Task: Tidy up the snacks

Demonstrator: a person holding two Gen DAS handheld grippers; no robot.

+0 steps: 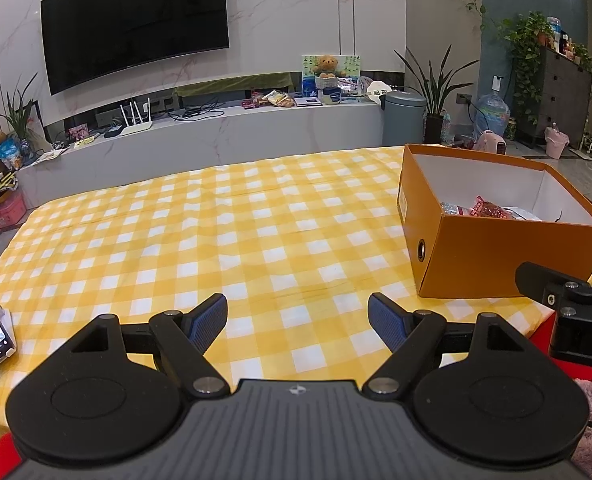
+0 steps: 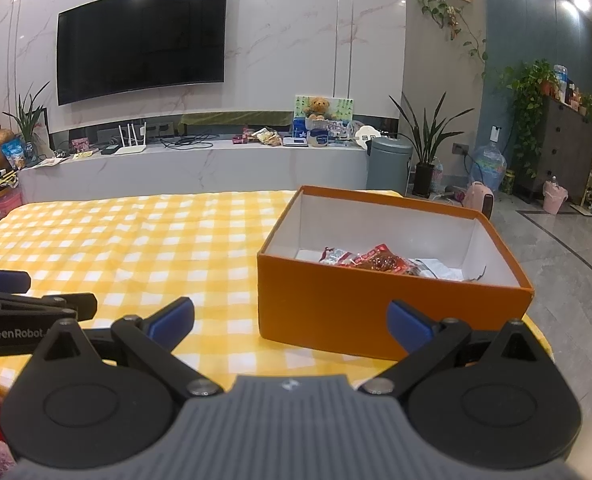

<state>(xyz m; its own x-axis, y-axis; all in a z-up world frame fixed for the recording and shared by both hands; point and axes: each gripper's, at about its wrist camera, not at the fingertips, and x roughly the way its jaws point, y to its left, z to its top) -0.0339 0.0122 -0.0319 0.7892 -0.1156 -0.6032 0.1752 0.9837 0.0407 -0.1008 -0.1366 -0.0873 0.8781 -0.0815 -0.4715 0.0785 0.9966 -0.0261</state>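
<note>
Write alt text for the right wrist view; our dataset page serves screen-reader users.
An open right gripper faces an orange box holding red snack packets, on a yellow checked tablecloth. The left gripper shows at the left edge; a wall television hangs behind.

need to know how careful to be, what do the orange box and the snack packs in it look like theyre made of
Orange box: looks like matte cardboard, with flat folded walls, a white inner face and a punched round hole in one end. Snack packs: probably thin glossy plastic film, crinkled and catching the light.
</note>
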